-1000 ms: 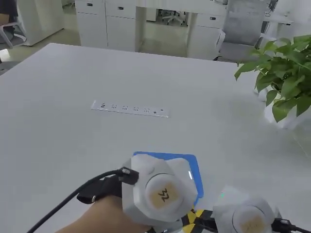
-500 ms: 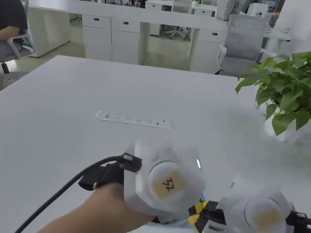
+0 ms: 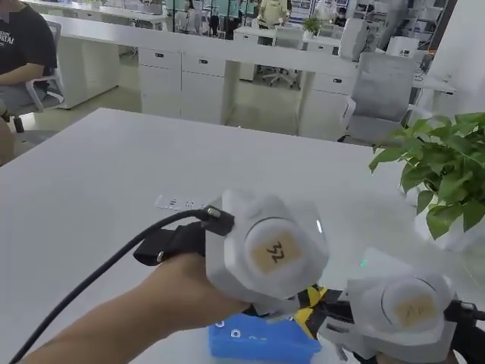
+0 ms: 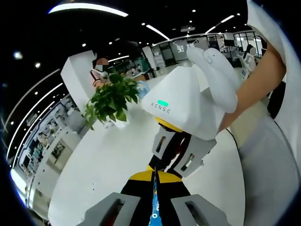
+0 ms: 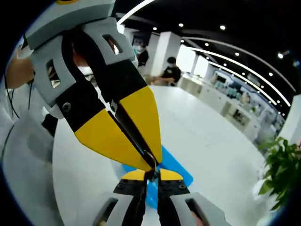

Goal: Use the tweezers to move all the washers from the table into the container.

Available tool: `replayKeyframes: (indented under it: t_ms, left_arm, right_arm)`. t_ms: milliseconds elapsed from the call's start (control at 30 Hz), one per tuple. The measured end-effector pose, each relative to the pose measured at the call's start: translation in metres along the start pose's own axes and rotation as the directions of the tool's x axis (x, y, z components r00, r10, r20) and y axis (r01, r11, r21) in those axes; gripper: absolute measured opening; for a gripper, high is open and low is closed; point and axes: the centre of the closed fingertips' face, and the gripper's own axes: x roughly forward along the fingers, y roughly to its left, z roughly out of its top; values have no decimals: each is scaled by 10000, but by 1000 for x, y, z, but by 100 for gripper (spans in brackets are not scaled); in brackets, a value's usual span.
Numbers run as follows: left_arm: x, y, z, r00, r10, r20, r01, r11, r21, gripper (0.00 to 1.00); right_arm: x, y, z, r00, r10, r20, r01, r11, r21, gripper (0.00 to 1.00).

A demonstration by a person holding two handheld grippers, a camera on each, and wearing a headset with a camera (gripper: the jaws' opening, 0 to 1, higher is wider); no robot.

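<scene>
My left gripper, held in a hand, hangs above a blue container at the table's near edge. Small pale rings that look like washers lie on it. My right gripper meets the left one tip to tip. In the right gripper view, the left gripper's yellow jaws are pressed on a thin dark strip, apparently the tweezers. My right gripper is shut on that strip's lower end. In the left gripper view, my left gripper is shut, with the right gripper just beyond it.
A white power strip lies flat on the white table behind the grippers. A potted plant stands at the right edge. A black cable trails from the left gripper. A person sits far left, with desks and chairs behind.
The head camera has tilted up toward the room. Both grippers have lifted off the table toward the camera, tips still together. The blue container now lies beneath them.
</scene>
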Motion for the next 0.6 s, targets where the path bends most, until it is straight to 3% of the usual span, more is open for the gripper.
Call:
replayKeyframes:
  t_ms: [267,600]
  left_arm:
    - [7,9,-8,9998,-54,-203,55,10000,52,0]
    - [28,10,-33,9963,-332,-797,330,9995,-30,0]
  right_arm:
    - [12,-6,-2,9999,133,-104,-133,9999,2,4]
    - [37,-6,-22,9983,357,-462,-339,9986,402,4]
